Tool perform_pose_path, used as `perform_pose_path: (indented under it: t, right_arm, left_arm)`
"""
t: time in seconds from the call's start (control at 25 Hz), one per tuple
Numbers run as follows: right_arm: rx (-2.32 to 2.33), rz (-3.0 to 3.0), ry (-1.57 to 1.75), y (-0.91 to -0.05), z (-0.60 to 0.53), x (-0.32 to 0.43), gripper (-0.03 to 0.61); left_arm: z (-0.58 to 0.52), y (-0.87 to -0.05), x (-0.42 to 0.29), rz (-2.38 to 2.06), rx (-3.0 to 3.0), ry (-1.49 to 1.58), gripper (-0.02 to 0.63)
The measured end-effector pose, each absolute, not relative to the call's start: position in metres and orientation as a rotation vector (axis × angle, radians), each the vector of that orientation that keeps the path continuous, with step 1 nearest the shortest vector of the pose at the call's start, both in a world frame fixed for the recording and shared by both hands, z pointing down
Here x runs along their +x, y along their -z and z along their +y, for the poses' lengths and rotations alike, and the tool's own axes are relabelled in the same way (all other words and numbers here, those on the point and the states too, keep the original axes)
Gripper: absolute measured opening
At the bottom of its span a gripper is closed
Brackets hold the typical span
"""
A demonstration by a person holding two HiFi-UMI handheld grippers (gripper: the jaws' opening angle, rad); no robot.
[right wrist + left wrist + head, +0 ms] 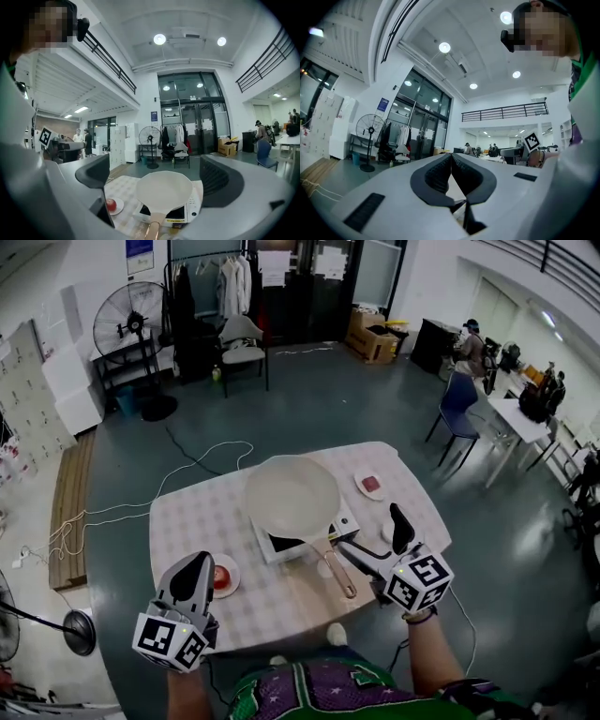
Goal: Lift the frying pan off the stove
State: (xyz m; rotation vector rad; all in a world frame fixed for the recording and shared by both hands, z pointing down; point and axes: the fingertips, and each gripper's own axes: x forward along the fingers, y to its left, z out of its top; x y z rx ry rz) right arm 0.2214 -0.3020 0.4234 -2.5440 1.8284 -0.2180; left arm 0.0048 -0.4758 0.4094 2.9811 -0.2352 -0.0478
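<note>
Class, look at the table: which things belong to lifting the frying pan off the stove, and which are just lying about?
Belong to the job:
frying pan
its handle
stove
right gripper, open beside the handle

Just lying about:
plate holding a red fruit
small dish with something red on it
left gripper, shut and empty

We take this for a big open workplace hall, part lab, part office. Straight ahead of the right gripper (pixel 370 527) stand glass doors (pixel 194 126), a clothes rack (pixel 173 136), a pedestal fan (pixel 149 137) and white lockers (pixel 123 143). Off to its right, people (pixel 472 345) sit at desks (pixel 516 418). A railed upper gallery (pixel 260 63) runs high above it, over a bare grey floor (pixel 309 409).
</note>
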Motion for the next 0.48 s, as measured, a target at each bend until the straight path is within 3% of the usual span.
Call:
perform_pose_path:
  t: [0.48]
  right_arm:
    - [-2.556, 1.813, 0.687, -0.518, -0.327, 0.207, 0.586]
  left_arm:
    - [-0.451, -0.445, -0.006, -0.099, 2.907, -0.009, 0.023]
